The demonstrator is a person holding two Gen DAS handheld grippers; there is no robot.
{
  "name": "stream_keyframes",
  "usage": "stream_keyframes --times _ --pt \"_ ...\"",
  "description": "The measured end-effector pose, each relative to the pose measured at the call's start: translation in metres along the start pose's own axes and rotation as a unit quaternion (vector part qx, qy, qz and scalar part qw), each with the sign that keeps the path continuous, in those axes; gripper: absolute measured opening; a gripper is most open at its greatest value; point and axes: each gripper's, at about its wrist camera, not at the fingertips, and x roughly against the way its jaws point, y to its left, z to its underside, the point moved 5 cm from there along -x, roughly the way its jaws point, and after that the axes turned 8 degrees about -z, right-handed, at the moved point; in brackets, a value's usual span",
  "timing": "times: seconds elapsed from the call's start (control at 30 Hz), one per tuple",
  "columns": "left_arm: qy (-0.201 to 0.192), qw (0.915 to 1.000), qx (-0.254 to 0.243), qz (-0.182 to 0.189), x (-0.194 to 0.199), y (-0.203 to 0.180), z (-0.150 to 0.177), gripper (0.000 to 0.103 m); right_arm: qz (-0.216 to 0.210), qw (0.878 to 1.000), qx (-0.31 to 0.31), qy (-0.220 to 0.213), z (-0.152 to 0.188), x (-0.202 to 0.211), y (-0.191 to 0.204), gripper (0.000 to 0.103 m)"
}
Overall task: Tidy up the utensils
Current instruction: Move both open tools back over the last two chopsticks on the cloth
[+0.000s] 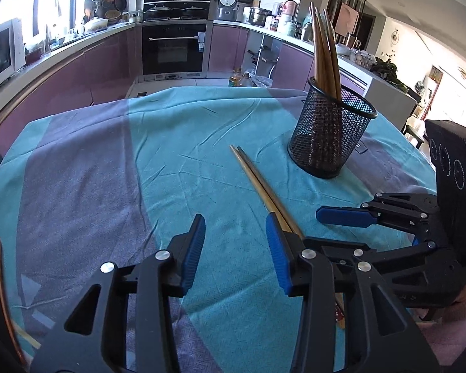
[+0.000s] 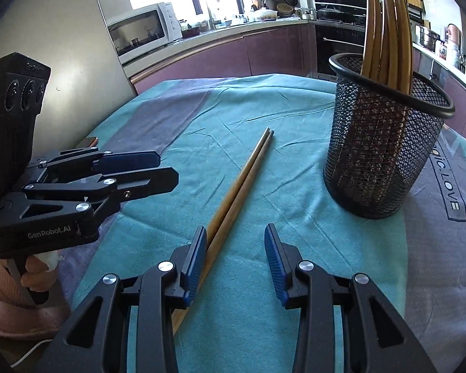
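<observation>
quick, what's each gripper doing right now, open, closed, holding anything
Left gripper: open, holding nothing.
Right gripper: open, holding nothing; the pair of long brown wooden chopsticks lies beside its left pad.

This is a home kitchen. Purple cabinets [image 1: 105, 59] run under a long counter [image 1: 77, 39] that holds a microwave [image 2: 143, 31], with a built-in oven [image 1: 172, 48] under a stove carrying pots [image 1: 177, 11]. A rice cooker [image 1: 228, 4] stands beside it, and a living area opens off to the right.
</observation>
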Motion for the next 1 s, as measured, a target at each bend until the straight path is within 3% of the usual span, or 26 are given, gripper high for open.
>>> stream_keyframes --times 0.53,0.87,1.0 --pt "0.03 0.9987 -0.03 0.029 -0.021 -0.03 0.003 0.04 0.006 0.999 -0.032 0.001 0.002 0.006 -0.019 0.036" --pt "0.05 0.9971 -0.049 0.029 -0.036 -0.047 0.005 0.038 -0.003 0.999 -0.043 -0.008 0.001 0.013 -0.026 0.036" --pt "0.054 0.9972 -0.049 0.019 -0.037 -0.049 0.006 0.026 -0.003 0.999 -0.045 -0.012 -0.001 0.015 -0.029 0.036"
